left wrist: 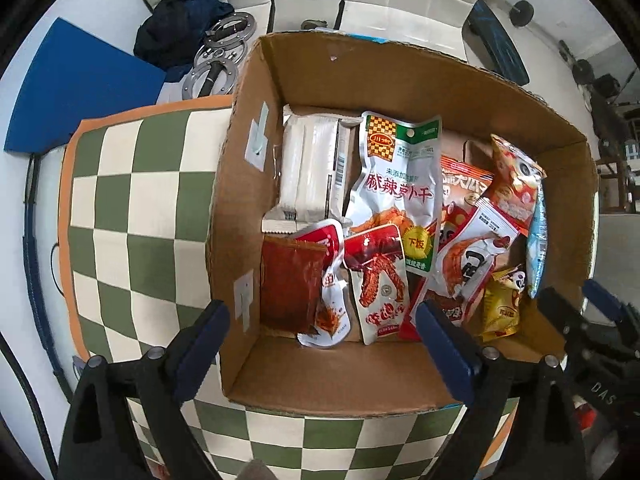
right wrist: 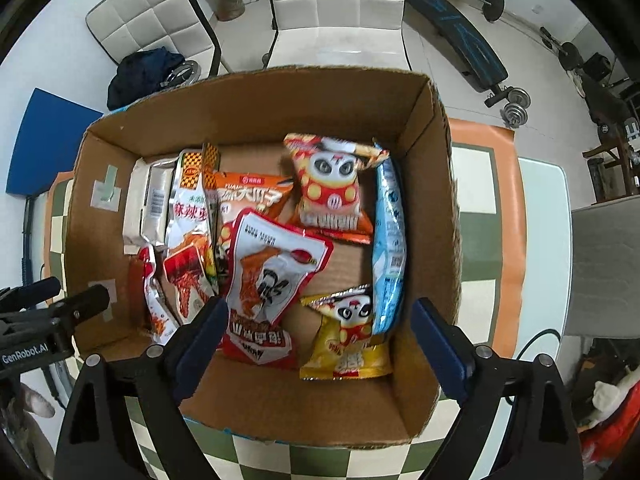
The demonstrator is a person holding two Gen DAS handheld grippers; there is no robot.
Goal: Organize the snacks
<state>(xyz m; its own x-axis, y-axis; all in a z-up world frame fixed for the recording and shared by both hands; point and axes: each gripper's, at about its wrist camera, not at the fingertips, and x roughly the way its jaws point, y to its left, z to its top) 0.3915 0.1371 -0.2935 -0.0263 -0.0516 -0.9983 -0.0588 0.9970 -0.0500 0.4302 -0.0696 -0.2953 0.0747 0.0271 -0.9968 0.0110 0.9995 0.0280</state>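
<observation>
Checkered tablecloth (left wrist: 132, 216) under snack box (left wrist: 400, 80) — left gripper (left wrist: 322, 328), right gripper (right wrist: 320, 328) both spread wide, empty, hovering above box.

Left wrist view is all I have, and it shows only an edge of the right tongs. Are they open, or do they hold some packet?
Observer: The right tongs are open and hold nothing; they hang above the near part of the cardboard box.
Operator: The yellow packet is half hidden for me. How does it lie?
Observer: The yellow panda packet lies face up on the box floor, in the near right corner.
Operator: And the light blue one?
Observer: The light blue packet stands on its edge along the right wall of the box.
</observation>
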